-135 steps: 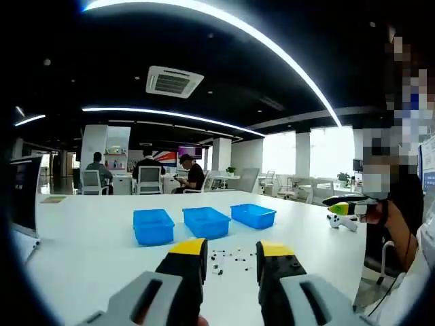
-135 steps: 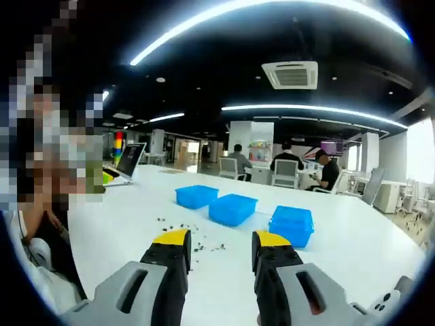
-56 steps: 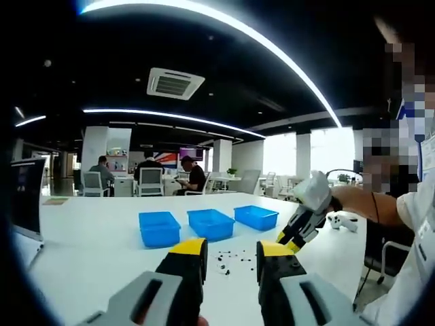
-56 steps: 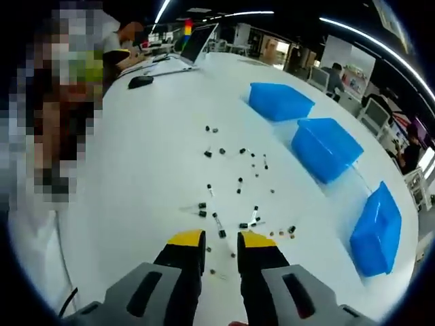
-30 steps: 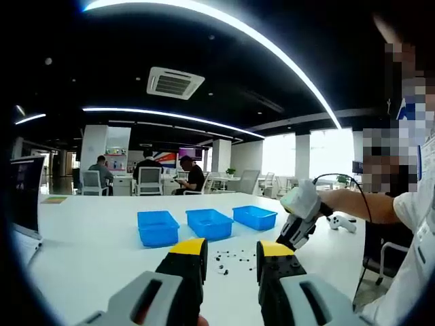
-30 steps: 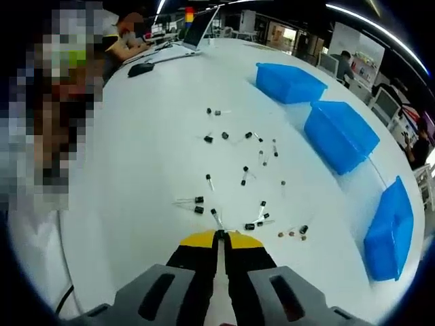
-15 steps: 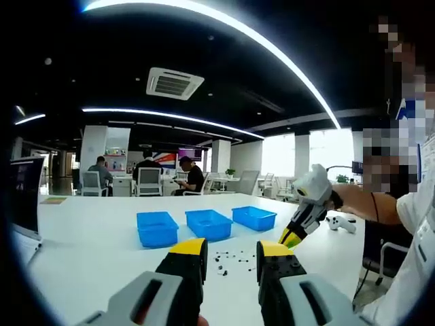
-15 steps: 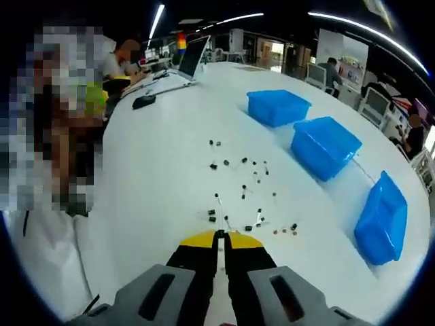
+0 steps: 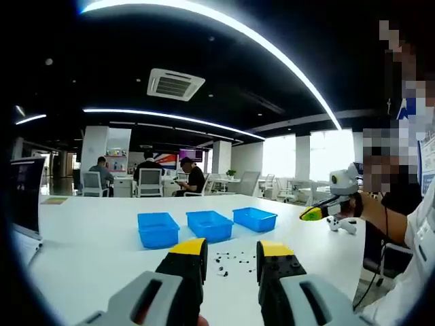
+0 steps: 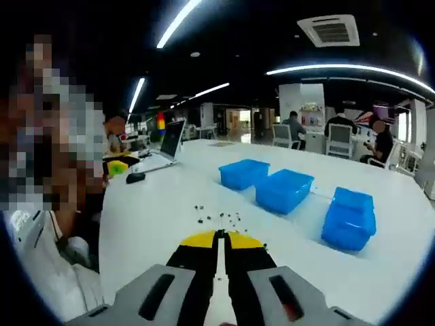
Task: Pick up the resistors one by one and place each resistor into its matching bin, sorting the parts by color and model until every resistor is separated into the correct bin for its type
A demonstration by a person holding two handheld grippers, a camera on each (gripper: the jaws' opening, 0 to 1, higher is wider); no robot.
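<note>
Your right gripper [image 10: 220, 236], grey-bodied with yellow-tipped jaws, had those jaws pressed together on a small dark-bodied resistor with a thin wire lead [image 10: 220, 235], which poked up at the seam between the tips; it was too small to tell its colour bands. Your left gripper [image 9: 231, 248] stood with its yellow-tipped jaws apart, holding and touching nothing.

In the right gripper view, the scatter of small loose resistors [image 10: 221, 219] lay on the long white table [image 10: 156, 204] just beyond the closed tips, between them and the row of bins. The three blue plastic bins sat side by side past that scatter: the left one [image 10: 243, 173], the middle one [image 10: 283, 191] and the right one [image 10: 349, 218]. In the left gripper view the same scatter [image 9: 231, 259] showed between the open jaws, nearer than the bins [image 9: 206, 225], and your right gripper [image 9: 312, 214] hung lifted off to the right of them, above the table.

An open laptop [image 10: 165, 155] and a dark computer mouse [image 10: 135, 177] rested on the table beyond the bins' left end. Seated people [image 9: 189, 175] occupied desks far behind the bins, under a dark ceiling with curved light strips [image 9: 224, 27] and a square air vent [image 9: 176, 84].
</note>
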